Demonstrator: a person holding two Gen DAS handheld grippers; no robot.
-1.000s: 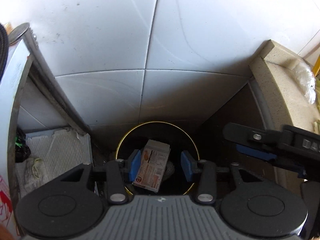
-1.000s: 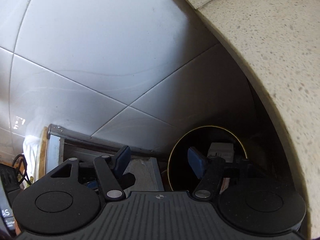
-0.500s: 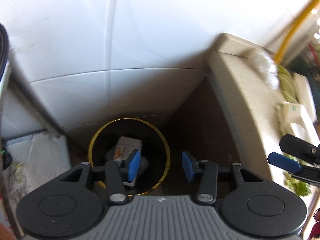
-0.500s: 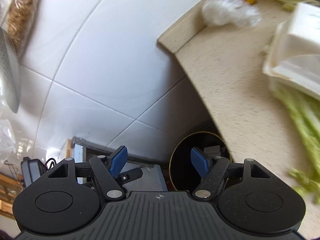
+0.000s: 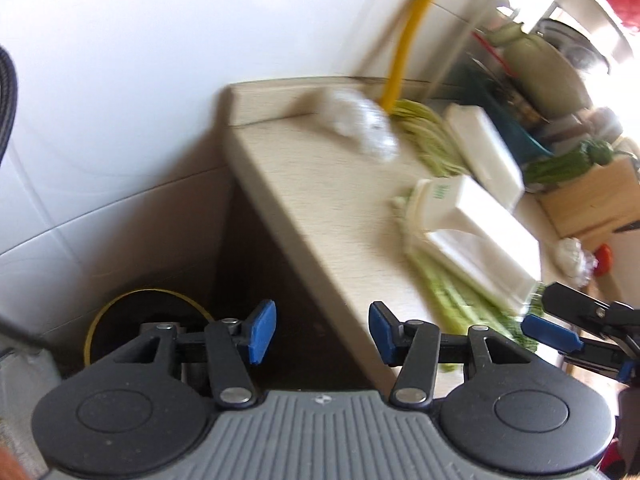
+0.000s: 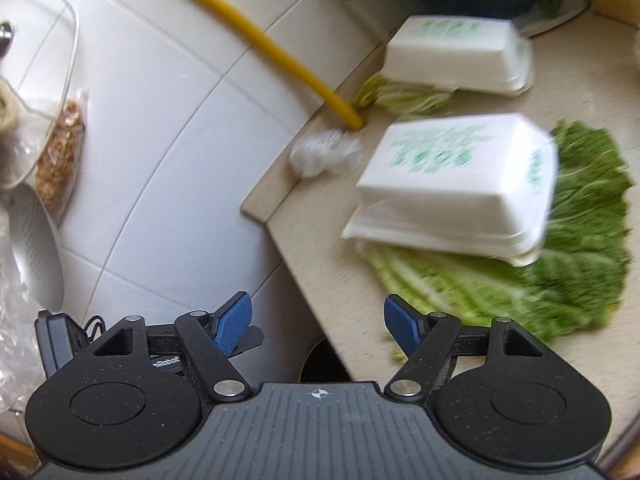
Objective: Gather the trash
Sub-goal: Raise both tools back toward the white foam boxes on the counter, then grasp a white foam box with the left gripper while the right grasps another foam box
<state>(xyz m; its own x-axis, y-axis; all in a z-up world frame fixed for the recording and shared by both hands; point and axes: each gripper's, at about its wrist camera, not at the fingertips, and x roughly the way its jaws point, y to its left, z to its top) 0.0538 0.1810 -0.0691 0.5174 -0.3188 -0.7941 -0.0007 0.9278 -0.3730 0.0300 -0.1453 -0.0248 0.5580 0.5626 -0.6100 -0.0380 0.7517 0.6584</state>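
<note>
A: Item one, trash?
B: Two white foam boxes with green print. Nearer foam box (image 6: 452,196) ahead and right of the right gripper (image 6: 316,326), lying on cabbage leaves (image 6: 560,280). Farther foam box (image 6: 456,56) beyond it, near the wall, also on leaves. A crumpled plastic wad (image 6: 326,152) ahead, at the counter's corner beside a yellow pipe (image 6: 256,34).

A: Bin?
B: Black, yellow-rimmed trash bin (image 5: 140,312) on the floor, just behind the left gripper's (image 5: 322,334) left finger, below the counter (image 5: 316,200).

A: Grippers?
B: Left: blue pads wide apart, empty. Right: pads wide apart, empty; it also shows at the right edge of the left view.

A: Surroundings?
B: White tiled wall (image 5: 120,100) ahead-left. Both views are motion-blurred.
</note>
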